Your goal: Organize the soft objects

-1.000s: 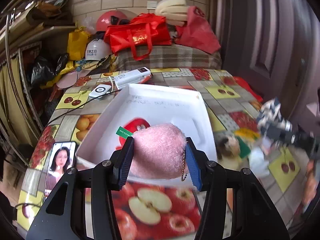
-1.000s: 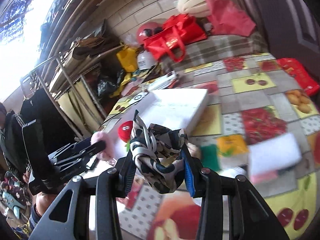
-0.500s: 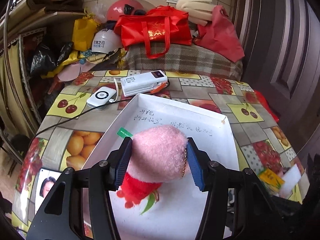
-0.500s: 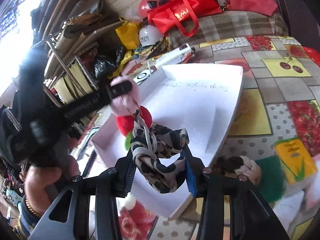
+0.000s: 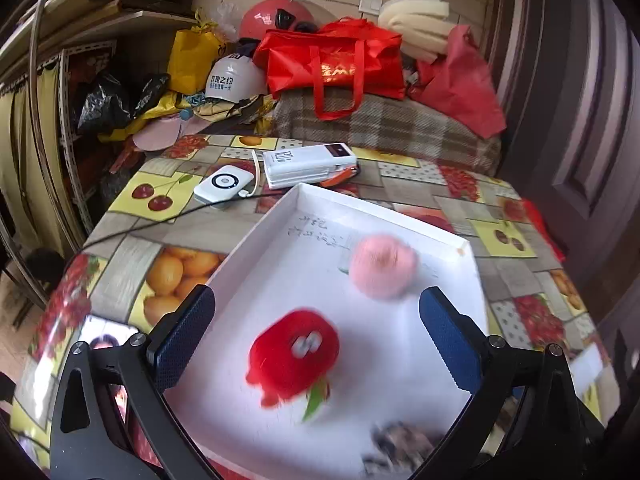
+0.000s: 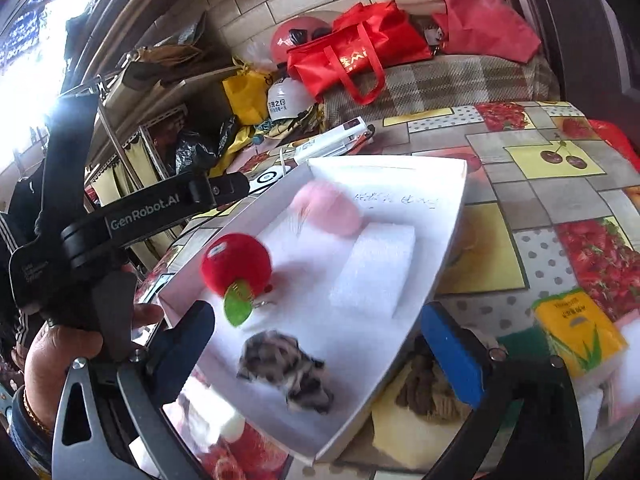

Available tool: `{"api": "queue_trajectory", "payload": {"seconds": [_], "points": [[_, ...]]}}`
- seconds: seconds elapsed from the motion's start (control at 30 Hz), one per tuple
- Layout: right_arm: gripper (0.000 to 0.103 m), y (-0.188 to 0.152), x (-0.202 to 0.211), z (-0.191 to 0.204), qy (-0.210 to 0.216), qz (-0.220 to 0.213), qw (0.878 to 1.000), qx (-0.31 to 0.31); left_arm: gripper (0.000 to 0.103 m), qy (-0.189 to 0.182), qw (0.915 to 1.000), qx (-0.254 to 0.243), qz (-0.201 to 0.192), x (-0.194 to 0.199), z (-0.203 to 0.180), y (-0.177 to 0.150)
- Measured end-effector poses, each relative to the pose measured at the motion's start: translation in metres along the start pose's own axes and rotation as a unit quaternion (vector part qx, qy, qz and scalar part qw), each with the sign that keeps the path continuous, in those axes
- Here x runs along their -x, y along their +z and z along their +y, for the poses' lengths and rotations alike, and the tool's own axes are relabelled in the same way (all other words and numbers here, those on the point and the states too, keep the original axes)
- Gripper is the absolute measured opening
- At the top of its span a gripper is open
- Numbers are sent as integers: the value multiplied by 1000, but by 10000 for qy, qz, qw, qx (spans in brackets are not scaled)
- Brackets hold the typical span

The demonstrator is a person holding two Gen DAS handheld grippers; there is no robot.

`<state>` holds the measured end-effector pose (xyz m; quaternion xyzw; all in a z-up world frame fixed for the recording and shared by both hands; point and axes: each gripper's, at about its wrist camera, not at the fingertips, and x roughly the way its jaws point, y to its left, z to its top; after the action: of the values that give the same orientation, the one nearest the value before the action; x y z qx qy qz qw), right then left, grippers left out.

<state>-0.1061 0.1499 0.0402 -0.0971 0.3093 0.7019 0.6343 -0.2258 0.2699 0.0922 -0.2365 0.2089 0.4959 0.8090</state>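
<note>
Left wrist view: left gripper [image 5: 316, 312] with jaws spread wide after just opening, nothing pressed between the pads. Pink pompom [image 5: 382, 266] released, blurred, inside the white box [image 5: 280, 240] toward 12 o'clock of the gripper, clear of both fingers. Red plush apple [image 5: 294, 354] on the box floor between the fingers, nearer the left one, touching neither; green leaf at its 5 o'clock. Blurred patterned scarf [image 5: 400, 446] at 5 o'clock of the apple, by the near rim. Beyond the far rim, at 11 o'clock: a white power bank [image 5: 308, 162] and a small white charger [image 5: 224, 188] on the fruit-print tablecloth [image 5: 168, 276]. Phone [image 5: 106, 344] at 9 o'clock, partly hidden by the left finger.

Right wrist view: right gripper [image 6: 316, 344] likewise wide apart after just opening, holding nothing. Scarf [image 6: 286, 370] loose on the box [image 6: 440, 248] floor between the fingers, blurred. Apple [image 6: 236, 264] at 11 o'clock of the scarf, pompom [image 6: 328, 208] at 12 o'clock, near the far wall. White foam block [image 6: 374, 264] at 1 o'clock of the scarf. Left gripper and the hand [image 6: 60, 356] around its grip at 9 o'clock. Yellow packet [image 6: 578, 330] on the cloth at 3 o'clock, outside the box.
</note>
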Motion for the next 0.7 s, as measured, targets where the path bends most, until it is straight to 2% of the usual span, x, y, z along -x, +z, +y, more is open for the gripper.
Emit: {"api": "queue_trajectory", "payload": {"seconds": [0.1, 0.17, 0.27, 0.37, 0.43, 0.47, 0.53, 0.7], "points": [[103, -10, 12, 3, 40, -136, 9999, 95, 103, -136, 9998, -30, -162, 31, 2, -25], [103, -21, 20, 5, 30, -298, 9993, 203, 103, -246, 9991, 120, -319, 60, 11, -52], [103, -35, 30, 9, 74, -665, 9972, 329, 103, -125, 9985, 327, -414, 92, 27, -92], [103, -34, 43, 11, 428, -1090, 9925, 349, 103, 63, 9985, 367, -392, 106, 34, -119], [103, -34, 45, 13, 482, -1152, 9914, 386, 103, 193, 9987, 371, -297, 107, 35, -130], [103, -34, 45, 13, 512, -1167, 9911, 380, 103, 105, 9986, 438, -292, 109, 36, -132], [103, -33, 45, 9, 625, -1160, 9908, 307, 103, 143, 9981, 426, -412, 113, 37, -134], [103, -33, 44, -8, 775, -1140, 9904, -135, 103, 421, 9980, 83, -474, 114, 24, -137]]}}
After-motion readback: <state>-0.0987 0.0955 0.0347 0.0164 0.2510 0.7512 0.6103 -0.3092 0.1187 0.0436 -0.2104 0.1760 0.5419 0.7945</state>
